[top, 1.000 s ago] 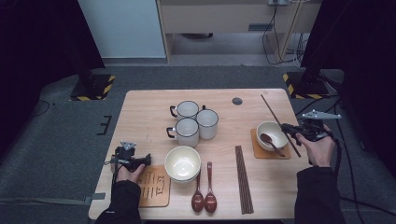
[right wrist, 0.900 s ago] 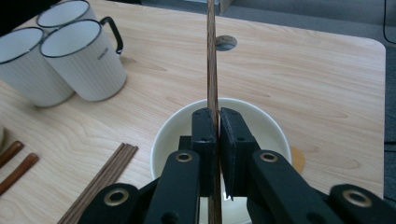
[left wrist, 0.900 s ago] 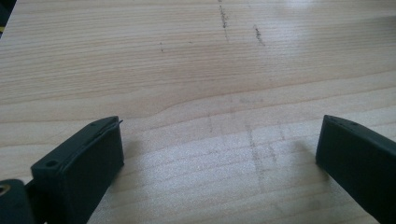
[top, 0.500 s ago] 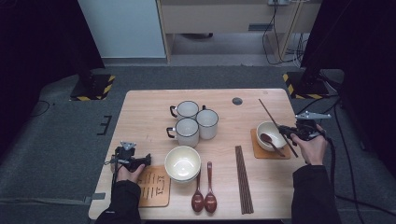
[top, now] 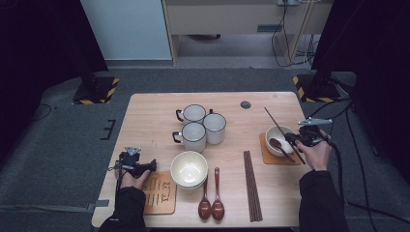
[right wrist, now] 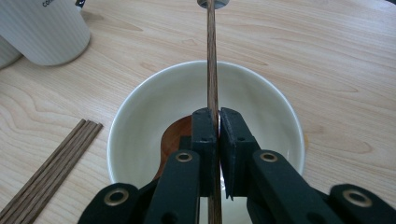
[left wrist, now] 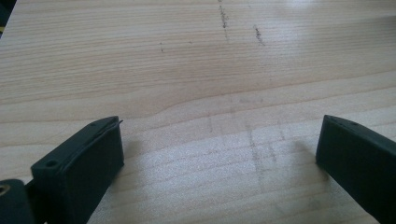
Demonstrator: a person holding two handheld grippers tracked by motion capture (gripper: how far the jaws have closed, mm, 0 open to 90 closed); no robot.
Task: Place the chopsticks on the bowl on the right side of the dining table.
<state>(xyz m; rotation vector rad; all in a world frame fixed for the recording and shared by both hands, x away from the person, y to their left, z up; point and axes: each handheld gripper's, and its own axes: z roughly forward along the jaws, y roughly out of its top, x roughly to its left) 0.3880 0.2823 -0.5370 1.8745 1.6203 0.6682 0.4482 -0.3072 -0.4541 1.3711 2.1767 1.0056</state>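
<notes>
A white bowl (top: 279, 136) stands on a brown coaster (top: 267, 157) at the right of the table, with a dark wooden spoon (top: 276, 143) lying in it. My right gripper (top: 291, 138) is at the bowl's right rim, shut on a single dark chopstick (top: 271, 116) that slants across the bowl toward the far left. In the right gripper view the chopstick (right wrist: 212, 70) runs straight up from the shut gripper (right wrist: 215, 114) over the bowl (right wrist: 140, 121) and spoon (right wrist: 173, 135). My left gripper (top: 151, 166) rests on the table at the left, open (left wrist: 219, 144), with bare wood between its jaws.
Three white mugs (top: 202, 124) cluster mid-table. A second white bowl (top: 188, 168) stands near the front, with two wooden spoons (top: 211, 207) and a bundle of chopsticks (top: 252, 186) to its right. A marked wooden coaster (top: 158, 193) lies front left. A grey disc (top: 245, 104) sits at the back.
My right gripper has shifted slightly left toward the bowl, carrying the chopstick over it. The left gripper has not moved.
</notes>
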